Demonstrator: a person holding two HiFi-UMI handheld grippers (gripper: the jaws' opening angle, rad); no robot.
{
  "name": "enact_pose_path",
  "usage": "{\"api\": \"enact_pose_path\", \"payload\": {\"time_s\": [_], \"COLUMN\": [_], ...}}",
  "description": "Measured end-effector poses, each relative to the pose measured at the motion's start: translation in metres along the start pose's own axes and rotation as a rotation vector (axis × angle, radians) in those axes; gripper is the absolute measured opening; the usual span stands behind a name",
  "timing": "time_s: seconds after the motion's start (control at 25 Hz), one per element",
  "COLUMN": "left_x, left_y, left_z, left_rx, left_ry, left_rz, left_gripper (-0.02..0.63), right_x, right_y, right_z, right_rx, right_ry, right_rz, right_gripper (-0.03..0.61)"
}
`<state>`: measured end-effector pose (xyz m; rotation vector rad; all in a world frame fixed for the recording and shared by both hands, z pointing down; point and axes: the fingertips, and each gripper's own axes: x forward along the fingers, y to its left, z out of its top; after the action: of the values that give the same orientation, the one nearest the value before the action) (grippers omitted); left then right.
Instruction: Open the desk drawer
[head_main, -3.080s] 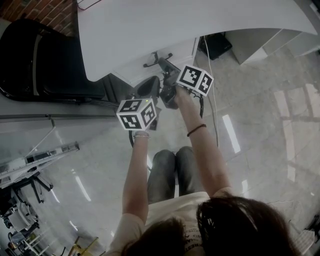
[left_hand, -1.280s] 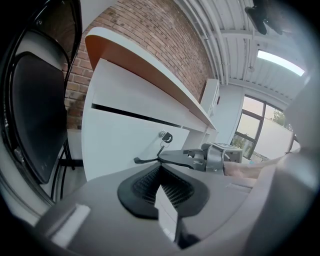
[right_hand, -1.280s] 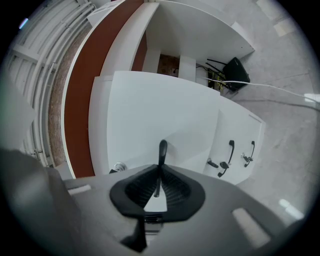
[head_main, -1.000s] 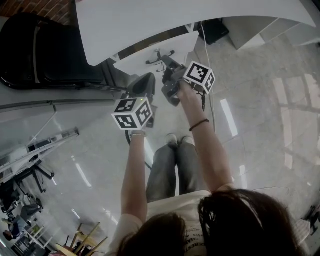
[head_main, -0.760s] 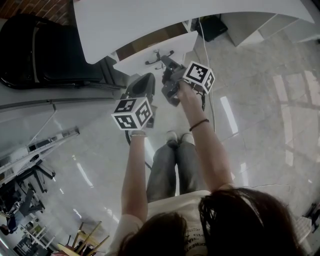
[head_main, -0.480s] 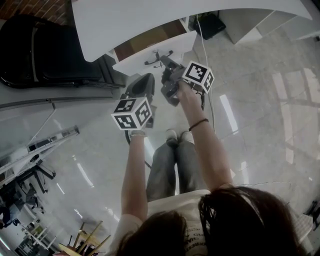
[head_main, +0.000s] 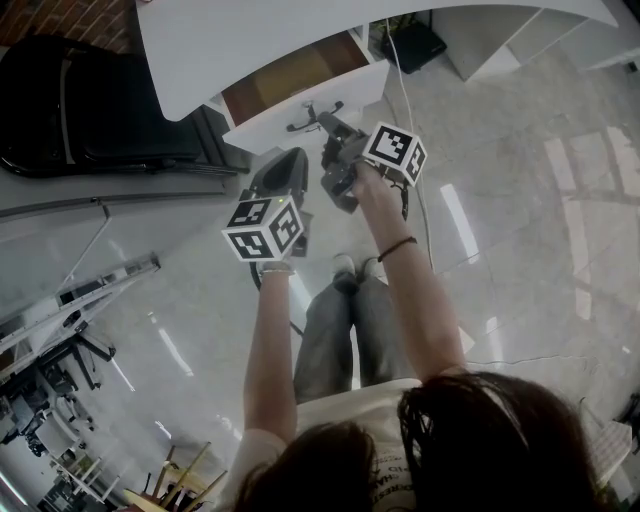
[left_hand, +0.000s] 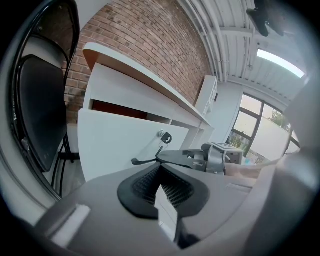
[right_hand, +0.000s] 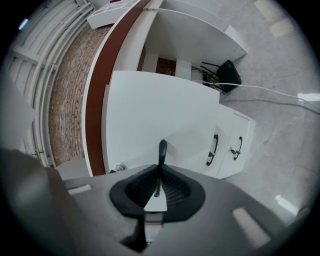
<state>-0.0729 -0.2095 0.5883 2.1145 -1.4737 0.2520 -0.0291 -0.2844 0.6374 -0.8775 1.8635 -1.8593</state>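
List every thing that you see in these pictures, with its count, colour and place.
desk: one, white, ahead of the person
drawer: one, white front, brown inside, partly open under the desk
drawer handle: one, black, on the drawer front
key: one, dark, in the drawer's lock
chair: one, black, left of the desk
cable: one, white, on the floor
left claw: grey, shut, empty
right claw: grey, shut on the drawer handle
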Motion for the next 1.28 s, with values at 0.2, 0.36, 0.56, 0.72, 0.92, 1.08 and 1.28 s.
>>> {"api": "enact_pose_path", "payload": {"time_s": [0.2, 0.36, 0.56, 0.72, 0.92, 1.08, 1.28], "left_x": [-0.001, -0.003, -0.005, -0.006, -0.008, -0.009, -0.013], "left_y": [-0.005, -0.007, -0.009, -0.010, -0.013, -0.016, -0.019], "left_z": [-0.004, -0.006, -0.007, -0.008, -0.009, -0.010, -0.010], "left_rx": [0.002, 0.002, 0.004, 0.002, -0.003, -0.006, -0.005], "left_ry": [0.007, 0.013, 0.016, 0.019, 0.021, 0.024, 0.027], "left_rz": [-0.004, -0.004, -0.003, -0.001, -0.001, 0.000, -0.004], "left_gripper": [0.002, 0.002, 0.002, 0.002, 0.002, 0.002, 0.002], "right_x": [-0.004, -0.006, -0.010, -0.013, -0.016, -0.020, -0.027], "right_y": [-0.002, -0.002, -0.002, -0.003, -0.002, -0.003, -0.003], "right_z": [-0.002, -0.003, -0.005, -0.007, -0.008, -0.010, -0.012], "right_rx": [0.001, 0.005, 0.008, 0.012, 0.013, 0.020, 0.022], "right_ry": [0.002, 0.002, 0.007, 0.007, 0.009, 0.005, 0.003], "right_rz": [0.003, 0.002, 0.004, 0.003, -0.003, -0.007, -0.009], "right_gripper": [0.026, 0.026, 0.026, 0.026, 0.026, 0.026, 0.026]}}
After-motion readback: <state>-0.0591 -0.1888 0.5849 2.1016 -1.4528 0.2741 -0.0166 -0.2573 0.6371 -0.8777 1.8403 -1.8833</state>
